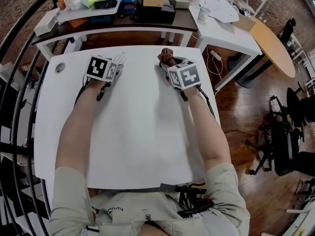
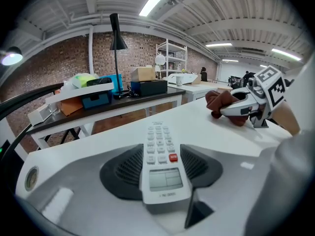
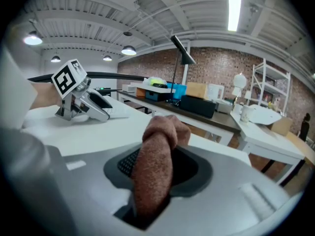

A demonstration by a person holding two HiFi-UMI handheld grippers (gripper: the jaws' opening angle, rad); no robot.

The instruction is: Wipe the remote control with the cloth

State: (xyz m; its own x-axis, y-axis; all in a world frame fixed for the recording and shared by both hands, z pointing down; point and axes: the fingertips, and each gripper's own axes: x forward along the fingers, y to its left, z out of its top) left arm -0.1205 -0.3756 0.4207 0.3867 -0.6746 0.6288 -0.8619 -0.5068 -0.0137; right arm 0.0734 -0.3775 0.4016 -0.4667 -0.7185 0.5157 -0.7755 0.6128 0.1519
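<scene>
Extends both forearms [image 1: 78, 127] forward over the table [image 1: 138, 146]. Pinches remote [image 2: 158, 146] in left gripper [image 1: 112, 69], long axis pointing away along the jaws. Clamps cloth [image 3: 157, 166] in right gripper [image 1: 170, 65].

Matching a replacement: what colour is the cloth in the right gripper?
Reddish-brown terry cloth; clearest in the right gripper view.

Pinching brown cloth [image 3: 160, 146] upright in right gripper [image 3: 158, 170], pads pressed on both sides, folded top bulging above jaws. Over white table [image 3: 98, 132]. Upper left: left gripper [image 3: 101, 109] with marker cube, low over same table. Behind: cluttered dark side table [image 3: 206, 117], black lamp [image 3: 179, 50], brick wall.
</scene>
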